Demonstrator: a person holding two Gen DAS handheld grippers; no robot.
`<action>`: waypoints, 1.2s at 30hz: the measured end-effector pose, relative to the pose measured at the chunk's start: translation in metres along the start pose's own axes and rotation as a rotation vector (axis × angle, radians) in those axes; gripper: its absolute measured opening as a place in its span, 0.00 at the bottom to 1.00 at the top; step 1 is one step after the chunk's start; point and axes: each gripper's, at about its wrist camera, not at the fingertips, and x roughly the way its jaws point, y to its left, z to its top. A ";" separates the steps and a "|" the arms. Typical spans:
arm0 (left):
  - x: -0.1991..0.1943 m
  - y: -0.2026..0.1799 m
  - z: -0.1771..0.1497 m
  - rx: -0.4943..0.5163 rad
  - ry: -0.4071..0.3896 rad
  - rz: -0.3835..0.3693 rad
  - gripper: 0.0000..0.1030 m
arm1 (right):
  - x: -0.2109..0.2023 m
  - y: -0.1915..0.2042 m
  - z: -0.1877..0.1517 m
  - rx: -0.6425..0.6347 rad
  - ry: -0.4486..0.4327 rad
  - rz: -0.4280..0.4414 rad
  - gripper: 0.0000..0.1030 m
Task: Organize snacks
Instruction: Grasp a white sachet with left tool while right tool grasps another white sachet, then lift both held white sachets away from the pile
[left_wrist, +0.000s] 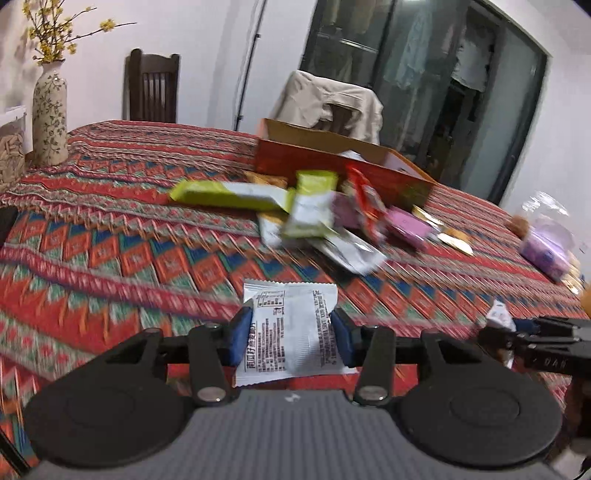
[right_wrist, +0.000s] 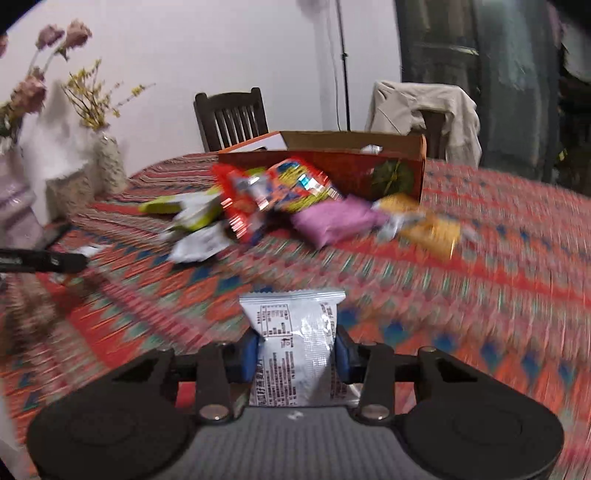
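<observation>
At the bottom centre of the left wrist view, a white snack packet (left_wrist: 291, 328) is clamped between the blue pads of the left gripper (left_wrist: 291, 332). Likewise, at the bottom centre of the right wrist view, a silver-white packet (right_wrist: 295, 347) is pinched by the right gripper (right_wrist: 295, 350), jaws nearly together. In mid-frame a loose pile of snacks (left_wrist: 314, 214) is seen on the patterned tablecloth (left_wrist: 110, 240), just before the orange cardboard box (left_wrist: 332, 162). Little is judged sorted yet; most packets remain outside the box.
</observation>
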 end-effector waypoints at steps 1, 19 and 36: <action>-0.005 -0.005 -0.005 0.010 -0.004 -0.007 0.46 | -0.009 0.009 -0.009 0.011 -0.011 -0.008 0.40; -0.027 -0.028 -0.046 0.062 -0.019 0.017 0.46 | -0.041 0.060 -0.049 -0.024 -0.046 -0.045 0.63; -0.015 -0.022 -0.058 0.075 0.003 0.001 0.53 | -0.037 0.061 -0.059 -0.005 -0.138 -0.086 0.54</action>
